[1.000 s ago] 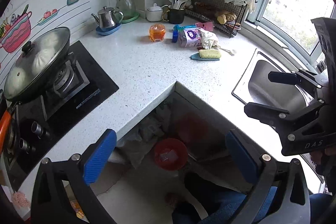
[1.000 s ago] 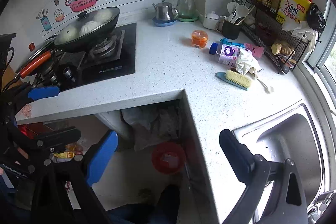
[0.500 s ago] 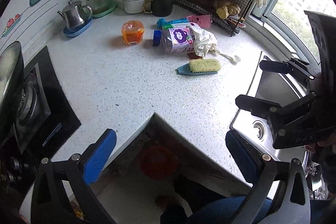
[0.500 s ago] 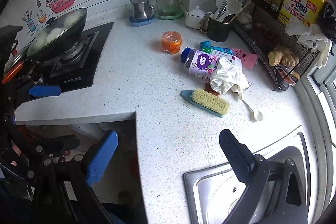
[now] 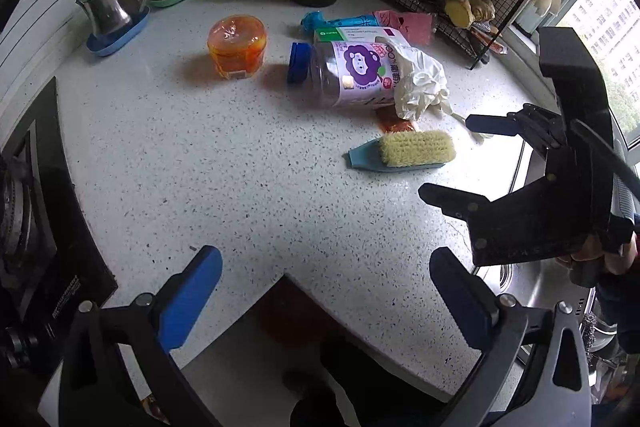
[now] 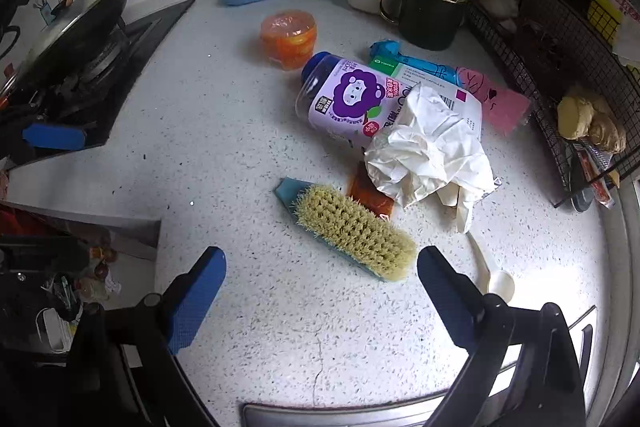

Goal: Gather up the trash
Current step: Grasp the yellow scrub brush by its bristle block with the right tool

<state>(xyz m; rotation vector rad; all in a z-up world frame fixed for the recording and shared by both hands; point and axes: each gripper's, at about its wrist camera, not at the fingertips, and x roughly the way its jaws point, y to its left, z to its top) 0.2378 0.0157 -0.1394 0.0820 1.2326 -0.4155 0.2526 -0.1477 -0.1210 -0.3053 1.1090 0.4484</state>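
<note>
A clear jar with a purple label and blue lid (image 5: 348, 75) (image 6: 344, 99) lies on its side on the speckled counter. A crumpled white glove (image 5: 420, 83) (image 6: 432, 151) rests against it, over a red sachet (image 6: 370, 199). An orange tub (image 5: 237, 47) (image 6: 288, 37) stands to the left. A white box and a pink-blue packet (image 6: 492, 95) lie behind. My left gripper (image 5: 324, 299) is open and empty over the counter's inner corner. My right gripper (image 6: 320, 291) is open and empty, just short of a scrubbing brush (image 6: 352, 231) (image 5: 404, 151).
A white spoon (image 6: 492, 275) lies right of the brush. A sink (image 5: 540, 287) is at the right. A hob with a wok (image 6: 80, 27) is at the left. A kettle (image 5: 112, 7), carafe, utensil mug (image 6: 432, 15) and wire rack (image 6: 560, 67) line the back.
Both grippers have moved forward over the counter toward the pile of items. The floor and red bin below have dropped almost out of view. Both stay open.
</note>
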